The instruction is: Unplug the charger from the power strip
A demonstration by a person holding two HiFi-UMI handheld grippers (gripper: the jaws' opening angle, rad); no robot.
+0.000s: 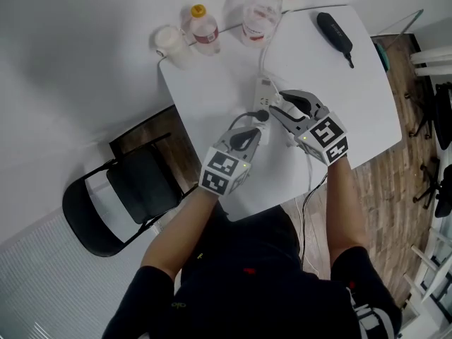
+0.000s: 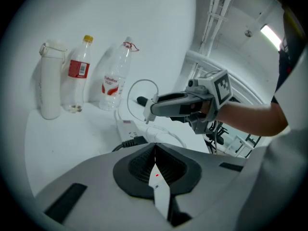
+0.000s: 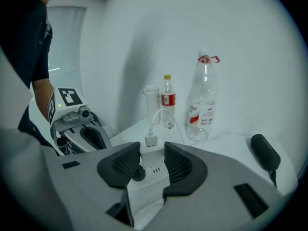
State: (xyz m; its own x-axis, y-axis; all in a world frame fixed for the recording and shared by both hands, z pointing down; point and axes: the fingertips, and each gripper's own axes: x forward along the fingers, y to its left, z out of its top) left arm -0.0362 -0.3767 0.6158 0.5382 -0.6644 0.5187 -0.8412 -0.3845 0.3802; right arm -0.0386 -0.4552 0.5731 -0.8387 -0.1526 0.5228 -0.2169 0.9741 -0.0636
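Note:
A white power strip (image 1: pixel 263 89) (image 2: pixel 123 126) lies in the middle of the white table (image 1: pixel 212 83), with a black plug (image 2: pixel 133 141) in its near end. My right gripper (image 1: pixel 277 105) (image 3: pixel 152 151) is shut on the white charger (image 3: pixel 153 165). Seen from the left gripper view, the charger (image 2: pixel 148 113) hangs a little above the strip, apart from it. Its white cable (image 3: pixel 161 113) loops up from the far end. My left gripper (image 1: pixel 256 128) (image 2: pixel 155 146) has its pads closed together, tips at the strip's near end beside the black plug.
At the table's far edge stand a white flask (image 1: pixel 169 42), a small orange-capped bottle (image 1: pixel 205 30) and a large clear bottle (image 1: pixel 260 9). A black handheld object (image 1: pixel 335 34) lies at the back right. A black folding chair (image 1: pixel 113 196) stands left of the table.

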